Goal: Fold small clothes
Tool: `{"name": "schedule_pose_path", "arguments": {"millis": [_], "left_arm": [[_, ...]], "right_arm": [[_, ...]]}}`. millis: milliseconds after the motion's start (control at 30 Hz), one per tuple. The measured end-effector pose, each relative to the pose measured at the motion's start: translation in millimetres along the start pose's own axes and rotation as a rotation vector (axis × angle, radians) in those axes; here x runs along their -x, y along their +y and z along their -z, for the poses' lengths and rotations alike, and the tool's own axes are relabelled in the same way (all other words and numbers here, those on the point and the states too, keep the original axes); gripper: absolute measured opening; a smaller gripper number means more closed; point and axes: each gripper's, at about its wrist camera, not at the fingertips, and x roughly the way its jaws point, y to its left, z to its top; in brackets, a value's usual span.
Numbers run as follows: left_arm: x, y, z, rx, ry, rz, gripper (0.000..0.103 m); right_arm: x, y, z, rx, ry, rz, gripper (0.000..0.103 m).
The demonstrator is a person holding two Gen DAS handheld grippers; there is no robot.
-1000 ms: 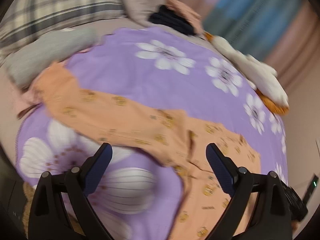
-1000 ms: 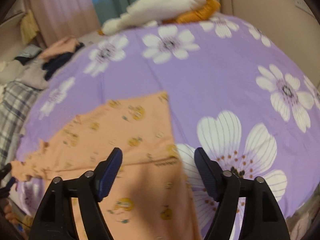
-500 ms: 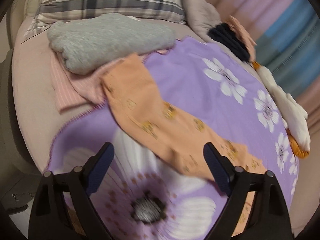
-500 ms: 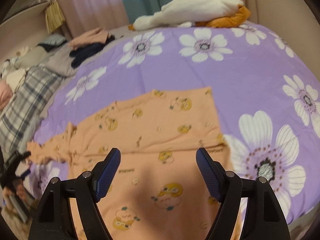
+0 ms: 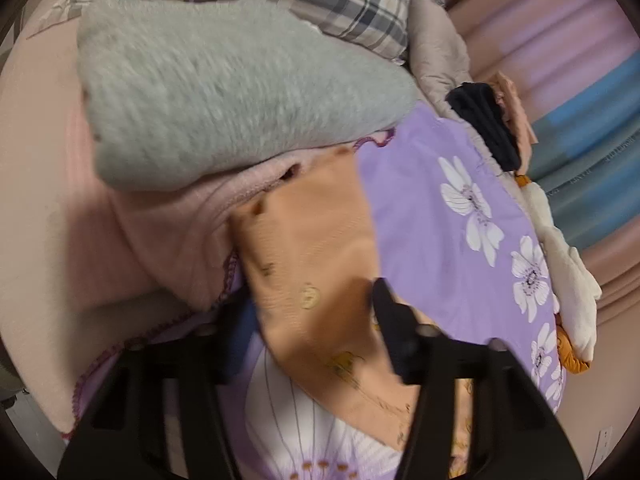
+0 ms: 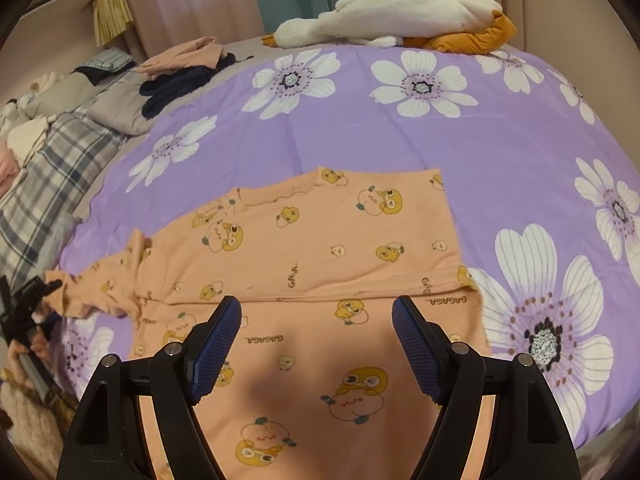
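Peach shirt (image 6: pixel 320 240) lies on bed (image 6: pixel 500 140); left tool (image 5: pixel 316 320) straddles its sleeve, jaws apart. Right tool (image 6: pixel 316 340) hovers w/ jaws apart.

Each black tool (image 6: pixel 316 328) has blue ribbed pads (image 6: pixel 416 342), silver screws; left looks alike.

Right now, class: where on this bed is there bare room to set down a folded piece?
Bare purple cover lies between the orange shirt and the white plush, and right of the shirt. Crowded: the head end, with the grey blanket, plaid pillow and dark clothes pile.
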Motion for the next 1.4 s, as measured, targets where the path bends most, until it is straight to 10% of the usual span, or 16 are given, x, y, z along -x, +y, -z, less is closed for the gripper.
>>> {"name": "schedule_pose_path", "arguments": {"millis": [100, 833, 1400], "left_arm": [[-4, -7, 1, -0.034, 0.008, 0.0, 0.008], [87, -184, 39, -0.386, -0.178, 0.264, 0.005], [24, -263, 196, -0.754, 0.186, 0.355, 0.006]], "right_arm": [[-2, -2, 2, -0.01, 0.009, -0.003, 0.077], [13, -34, 2, -0.11, -0.025, 0.01, 0.077], [18, -66, 9, -0.189, -0.027, 0.015, 0.077]]}}
